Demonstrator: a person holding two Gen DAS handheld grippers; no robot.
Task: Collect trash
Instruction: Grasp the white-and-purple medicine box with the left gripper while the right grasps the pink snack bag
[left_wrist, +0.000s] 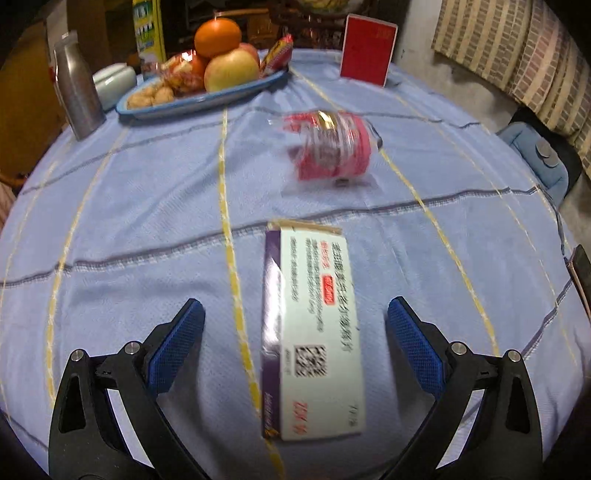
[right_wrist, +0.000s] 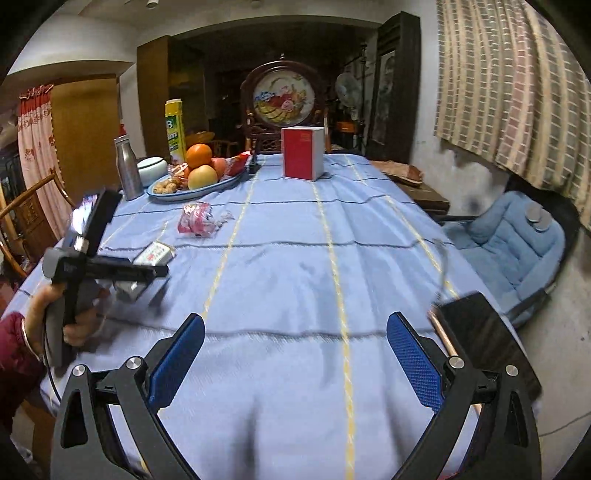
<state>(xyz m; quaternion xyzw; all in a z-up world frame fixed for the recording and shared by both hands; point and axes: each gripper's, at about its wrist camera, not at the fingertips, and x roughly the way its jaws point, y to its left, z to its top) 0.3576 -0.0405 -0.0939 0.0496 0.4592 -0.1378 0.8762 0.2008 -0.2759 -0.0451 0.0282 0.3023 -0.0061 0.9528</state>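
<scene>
Open cloth lies between the cardboard box and crumpled wrapper (fruit plate and flask crowd the bench's far left).

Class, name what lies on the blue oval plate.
The blue oval plate holds an orange, apples, walnuts and wrapped snacks; items beneath the pile are hidden.

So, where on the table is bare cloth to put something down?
Bare cloth lies between the wrapper, the red box and the phone, under the right claw. It is crowded at the far left: fruit plate, flask, bowl. The carton lies between the left claw's open jaws.
</scene>
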